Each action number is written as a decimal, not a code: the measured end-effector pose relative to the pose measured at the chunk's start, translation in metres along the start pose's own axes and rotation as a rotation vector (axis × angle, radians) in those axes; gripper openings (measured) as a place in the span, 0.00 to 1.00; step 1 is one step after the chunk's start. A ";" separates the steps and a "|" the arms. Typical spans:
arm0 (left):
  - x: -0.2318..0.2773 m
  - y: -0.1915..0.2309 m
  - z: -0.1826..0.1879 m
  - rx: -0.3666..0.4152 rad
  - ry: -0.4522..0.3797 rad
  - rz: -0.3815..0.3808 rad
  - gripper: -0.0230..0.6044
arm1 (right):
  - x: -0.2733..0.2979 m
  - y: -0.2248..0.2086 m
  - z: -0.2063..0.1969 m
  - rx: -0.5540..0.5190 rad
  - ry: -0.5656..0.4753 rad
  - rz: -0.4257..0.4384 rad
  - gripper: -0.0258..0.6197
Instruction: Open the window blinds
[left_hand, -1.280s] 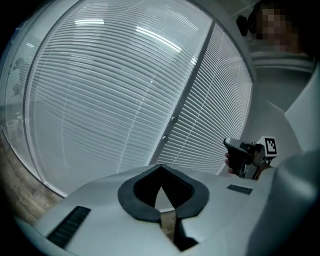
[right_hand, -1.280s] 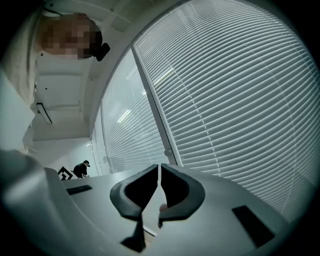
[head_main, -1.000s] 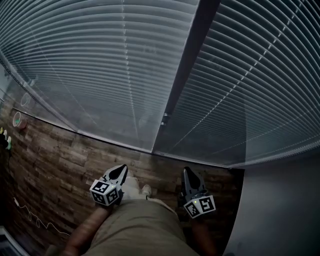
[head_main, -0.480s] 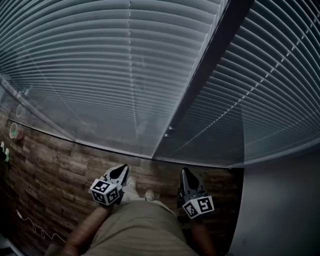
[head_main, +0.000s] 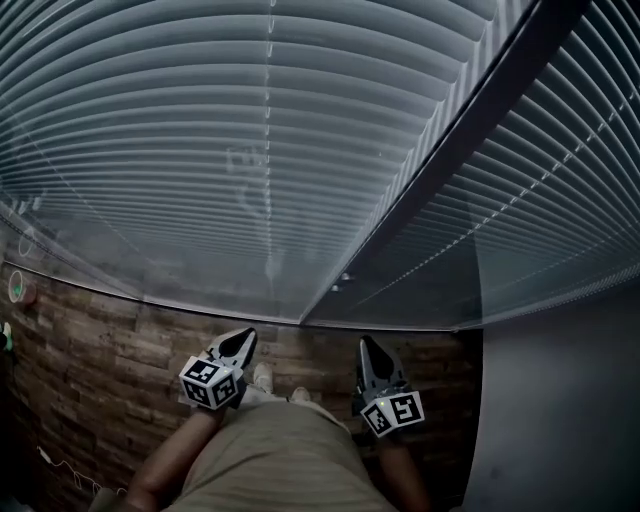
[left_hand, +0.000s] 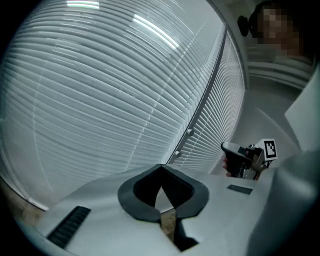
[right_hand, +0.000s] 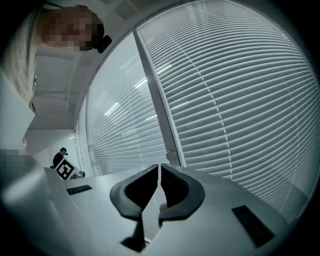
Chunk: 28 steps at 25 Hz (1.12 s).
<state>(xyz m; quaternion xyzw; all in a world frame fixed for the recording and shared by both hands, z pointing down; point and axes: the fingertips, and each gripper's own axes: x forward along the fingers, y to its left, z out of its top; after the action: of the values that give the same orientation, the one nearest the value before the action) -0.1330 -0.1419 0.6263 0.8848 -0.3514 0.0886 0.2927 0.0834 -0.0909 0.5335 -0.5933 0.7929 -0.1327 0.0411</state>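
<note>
Low before the trouser legs (head_main: 270, 455), holding the left gripper (head_main: 241, 338) and the right gripper (head_main: 364, 345) side by side and apart, both pointing ahead at the window blinds (head_main: 200, 150). Keeping each claw narrow, jaws pressed together at the tips, gripping nothing. Facing two lowered panels of blinds with slats lying closed, parted by a dark frame post (head_main: 440, 170) and ending just above the plank-patterned floor (head_main: 90, 370). Touching no slat with either gripper. Standing with pale shoes (head_main: 263, 378) showing between the grippers.
</note>
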 end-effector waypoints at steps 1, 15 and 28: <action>0.003 0.006 -0.001 0.001 0.002 -0.005 0.06 | 0.004 -0.002 -0.006 0.000 0.005 -0.012 0.05; 0.017 0.048 0.021 0.030 0.005 -0.048 0.06 | 0.038 -0.012 -0.027 0.000 0.056 -0.120 0.05; 0.052 0.015 0.007 0.030 0.034 -0.041 0.06 | 0.029 -0.063 -0.046 0.026 0.121 -0.127 0.05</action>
<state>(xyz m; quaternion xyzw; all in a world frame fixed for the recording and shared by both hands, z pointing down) -0.1049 -0.1842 0.6461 0.8945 -0.3269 0.1027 0.2872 0.1237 -0.1276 0.5965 -0.6328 0.7529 -0.1808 -0.0076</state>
